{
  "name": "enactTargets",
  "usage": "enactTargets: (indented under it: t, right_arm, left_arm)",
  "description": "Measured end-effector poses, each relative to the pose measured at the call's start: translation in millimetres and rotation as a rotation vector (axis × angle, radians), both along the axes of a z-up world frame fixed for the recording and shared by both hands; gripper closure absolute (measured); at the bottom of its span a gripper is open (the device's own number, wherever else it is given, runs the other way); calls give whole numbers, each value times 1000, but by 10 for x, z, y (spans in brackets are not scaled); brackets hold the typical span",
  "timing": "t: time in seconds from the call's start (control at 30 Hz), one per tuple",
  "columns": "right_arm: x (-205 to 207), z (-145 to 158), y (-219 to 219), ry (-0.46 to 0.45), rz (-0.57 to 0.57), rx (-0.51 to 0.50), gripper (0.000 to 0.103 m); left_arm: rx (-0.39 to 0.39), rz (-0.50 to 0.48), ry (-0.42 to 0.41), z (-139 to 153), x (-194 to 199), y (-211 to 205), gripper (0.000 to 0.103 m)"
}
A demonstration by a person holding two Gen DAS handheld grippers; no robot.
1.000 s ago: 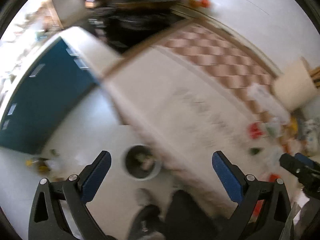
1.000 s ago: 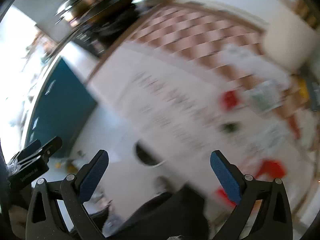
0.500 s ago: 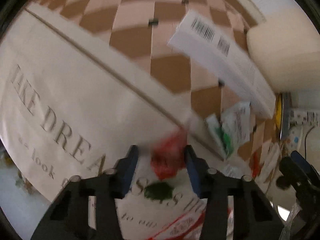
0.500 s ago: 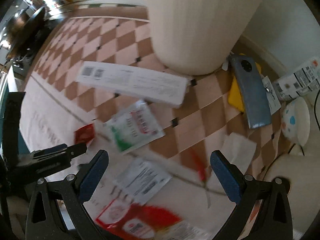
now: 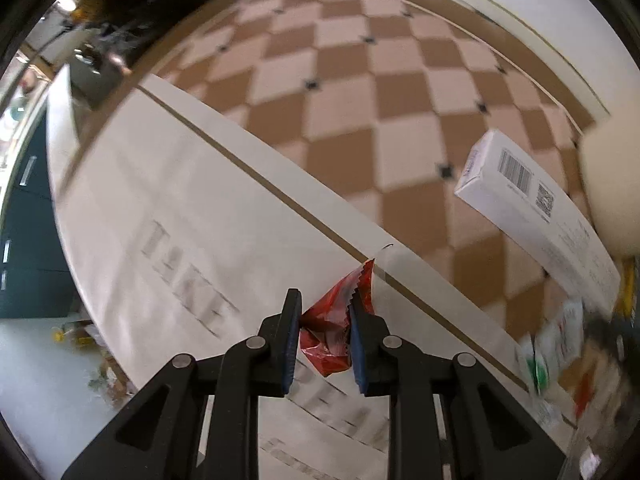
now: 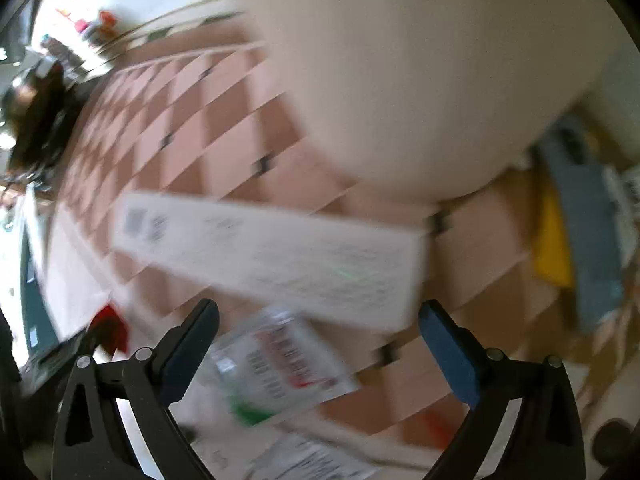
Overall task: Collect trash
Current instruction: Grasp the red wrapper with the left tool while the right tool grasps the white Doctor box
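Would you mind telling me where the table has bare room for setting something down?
The checkered cloth is bare beyond the white box, up to the far edge. The printed cream runner is bare ahead of the left hand-held gripper, which is holding a red wrapper. Packets crowd the space near the right hand-held gripper.

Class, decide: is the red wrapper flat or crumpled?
Crumpled: the red wrapper shows creases and folds, bunched between the left gripper fingers, which are shut on it.
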State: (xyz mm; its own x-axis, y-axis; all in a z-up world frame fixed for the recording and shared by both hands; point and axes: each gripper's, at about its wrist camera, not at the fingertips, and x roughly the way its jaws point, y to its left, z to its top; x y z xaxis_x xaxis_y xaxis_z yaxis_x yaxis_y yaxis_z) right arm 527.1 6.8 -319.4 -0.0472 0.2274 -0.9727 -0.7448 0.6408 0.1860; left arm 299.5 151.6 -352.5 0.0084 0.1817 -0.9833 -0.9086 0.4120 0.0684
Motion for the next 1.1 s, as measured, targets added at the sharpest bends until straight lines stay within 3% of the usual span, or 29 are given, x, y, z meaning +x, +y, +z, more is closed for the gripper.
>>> enactTargets:
  t: [0.07,0.1,0.17,0.23,0.33,0.47,0.5,0.53,0.57,0.63,0.8,1.1]
  right_arm:
    - [-225,78,97,59,96,-1,2]
    - [-318,140,146,41,144,-19,2]
    - [-489,298,274,-54,256,-37,2]
    - [-638,397,498,-213,389,-74,2]
    - [-677,169,841,-308,526,-184,2]
    - [-623,-199,1096,-290,611,-280,7]
    - [-633,-247,1135,-280,619,-288,13]
    - [-642,-294,1168,-270,623,-293,26]
    - [-648,-307,1183,-260,622,-291,27]
    - [-688,-276,1229,-239,612,-260,42]
    - [-814,-116,1220,-260,555,-188,52]
    - [-1095,375,1106,-267,344,-58,53]
  left_arm:
    - [52,11,24,54,-44,53,84]
    - [73,14,34,62,-31,67,84]
    - [109,17,54,90,-42,114,84]
    - [112,24,58,58,16,158,84]
    - [106,32,58,45,73,194,84]
    - [109,36,51,-14,145,155,84]
    - [111,35,49,-14,149,151,84]
    - [114,34,47,-1,136,141,84]
    - [115,33,46,-19,169,144,84]
    - [116,34,39,-20,144,179,84]
    - [141,41,16,131,-42,189,84]
    - [208,53,-89,636,-561,124,84]
